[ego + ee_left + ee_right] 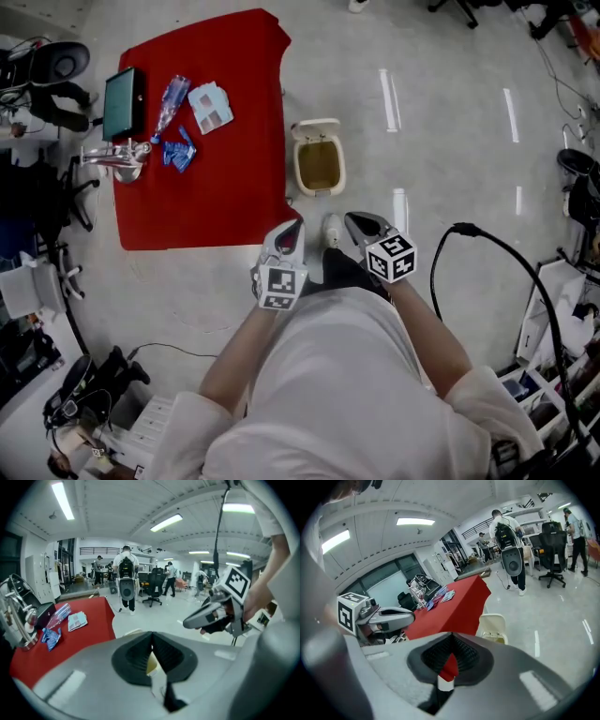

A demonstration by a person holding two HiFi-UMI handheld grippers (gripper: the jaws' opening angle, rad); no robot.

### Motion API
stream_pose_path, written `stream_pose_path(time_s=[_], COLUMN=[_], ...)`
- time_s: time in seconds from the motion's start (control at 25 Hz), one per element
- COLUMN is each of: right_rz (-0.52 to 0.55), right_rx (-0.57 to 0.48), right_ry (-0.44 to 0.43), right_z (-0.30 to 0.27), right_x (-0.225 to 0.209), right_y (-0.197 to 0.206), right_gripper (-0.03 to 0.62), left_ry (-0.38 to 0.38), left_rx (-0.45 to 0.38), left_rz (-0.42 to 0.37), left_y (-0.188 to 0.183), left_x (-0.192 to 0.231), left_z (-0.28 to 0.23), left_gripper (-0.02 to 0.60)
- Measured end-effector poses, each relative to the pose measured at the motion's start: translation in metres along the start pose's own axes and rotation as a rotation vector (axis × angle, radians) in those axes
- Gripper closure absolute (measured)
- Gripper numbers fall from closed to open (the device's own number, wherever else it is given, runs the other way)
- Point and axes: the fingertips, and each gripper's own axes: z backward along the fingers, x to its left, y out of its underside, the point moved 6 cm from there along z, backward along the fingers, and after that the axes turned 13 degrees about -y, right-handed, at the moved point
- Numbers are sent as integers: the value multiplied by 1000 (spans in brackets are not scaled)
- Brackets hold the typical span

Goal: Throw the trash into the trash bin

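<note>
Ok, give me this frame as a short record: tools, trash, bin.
left tool: shut, empty, near the body
right tool: shut, empty, beside the left tool
trash: bottle, blue wrappers and paper packet on red table
trash bin: on floor beside table, lid open
progress: no trash picked up yet

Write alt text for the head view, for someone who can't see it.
Seen from above, a person in white holds the left gripper and right gripper, both shut and empty, over a grey floor. Ahead stands an open beige trash bin beside a red table bearing a plastic bottle, a blue wrapper and a paper packet.
</note>
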Motion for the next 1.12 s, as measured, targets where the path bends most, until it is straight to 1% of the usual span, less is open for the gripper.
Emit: stream_pose_path(time_s=[0.12,0.32,0.64,0.84,0.96,1.12], right_rz=[16,63,98,121,133,145], right_rx=[-21,-37,-56,-47,-38,-38], right_ry=[-6,-20,-40,-55,-63,-71], right_z=[9,16,25,31,33,36], right_x=[10,21,31,29,26,20], right_y=[-15,-35,-51,-55,-55,-58], right_gripper=[592,592,592,592,592,592], left_ry=[8,-8,-49,-80,-81,-79], left_rx=[15,9,-11,-28,-30,-18], left_rz=[57,109,135,176,188,183], left_y=[-10,-27,-40,-45,-46,-47], left_x=[11,27,34,38,38,35], left_z=[12,20,32,31,30,29], left_gripper=[577,577,577,577,577,577])
